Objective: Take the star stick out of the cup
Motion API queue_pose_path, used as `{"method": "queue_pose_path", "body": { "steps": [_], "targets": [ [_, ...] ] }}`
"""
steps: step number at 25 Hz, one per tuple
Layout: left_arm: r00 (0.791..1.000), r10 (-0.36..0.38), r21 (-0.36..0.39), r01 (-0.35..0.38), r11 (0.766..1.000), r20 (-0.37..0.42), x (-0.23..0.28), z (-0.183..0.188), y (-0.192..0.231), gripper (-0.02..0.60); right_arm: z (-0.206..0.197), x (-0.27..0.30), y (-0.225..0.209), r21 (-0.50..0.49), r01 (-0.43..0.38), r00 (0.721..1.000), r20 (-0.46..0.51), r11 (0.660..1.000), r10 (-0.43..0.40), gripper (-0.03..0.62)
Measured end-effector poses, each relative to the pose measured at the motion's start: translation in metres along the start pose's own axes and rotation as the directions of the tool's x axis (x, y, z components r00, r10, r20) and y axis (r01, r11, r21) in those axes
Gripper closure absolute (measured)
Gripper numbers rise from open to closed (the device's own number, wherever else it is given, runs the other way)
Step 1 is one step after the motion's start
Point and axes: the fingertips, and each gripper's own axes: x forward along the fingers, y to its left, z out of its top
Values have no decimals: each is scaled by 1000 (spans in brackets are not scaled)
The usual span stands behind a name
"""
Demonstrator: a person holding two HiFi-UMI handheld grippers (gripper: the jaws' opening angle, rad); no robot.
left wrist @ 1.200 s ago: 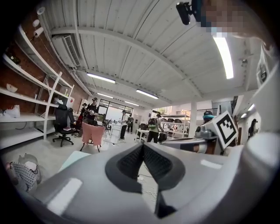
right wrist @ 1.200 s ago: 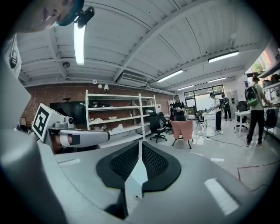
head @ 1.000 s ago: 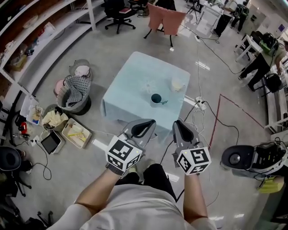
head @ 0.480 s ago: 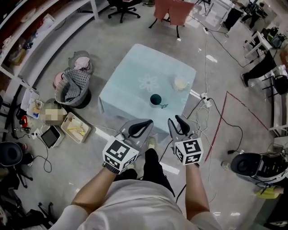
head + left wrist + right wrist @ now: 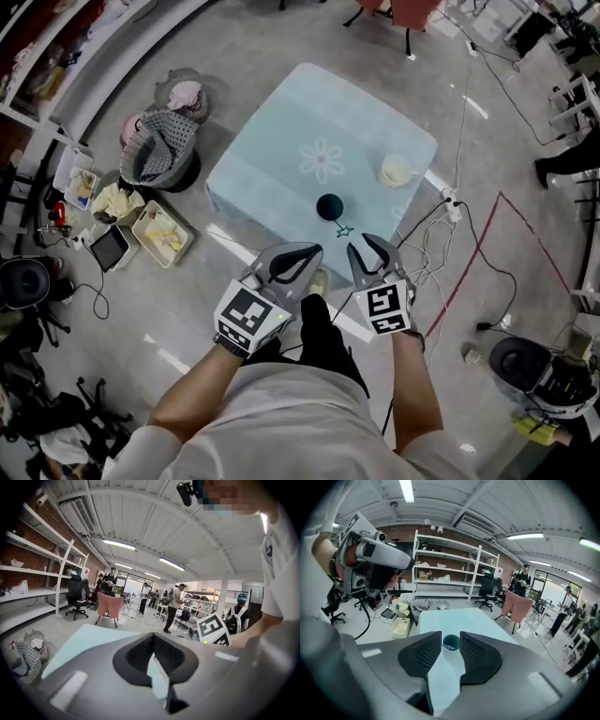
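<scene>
Star stick (image 5: 341,228) in cup (image 5: 329,205) on table (image 5: 281,150)

There are one table (image 5: 281,141), one dark cup (image 5: 329,206), one star stick (image 5: 343,230), one pale bowl (image 5: 397,171).

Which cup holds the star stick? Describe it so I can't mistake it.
Find the pale blue table with the white flower print at its centre. Between that flower and the edge nearest the person stands the dark teal cup, the star stick leaning out of it. The cream cup at the right is pale and shows no stick.
</scene>
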Motion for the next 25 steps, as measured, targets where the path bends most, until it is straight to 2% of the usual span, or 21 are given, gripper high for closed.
{"method": "queue_pose_path", "body": {
  "steps": [2, 5, 7, 16, 25],
  "targets": [
    [1000, 8, -15, -8, 1000, 4, 8, -1, 6, 575, 0, 12, -1, 30, -40, 999, -5, 999, 40, 487],
    [999, 33, -42, -33, 999, -2, 15, -2, 16, 575, -4, 28, 3, 97, -98, 995, -19, 990, 100, 403],
    [998, 58, -56, -59, 997, -21, 17, -9, 24, 575, -10, 38, 7, 121, -116, 992, -26, 986, 120, 384],
    [992, 112, -83, -116, 990, -57, 27, -27, 39, 575, -40, 67, 14, 118, -103, 991, -75, 988, 112, 384],
    [990, 121, -94, -128, 987, -74, 22, -37, 46, 575, -41, 79, 11, 151, -53, 994, -82, 987, 66, 388]
  ]
}}
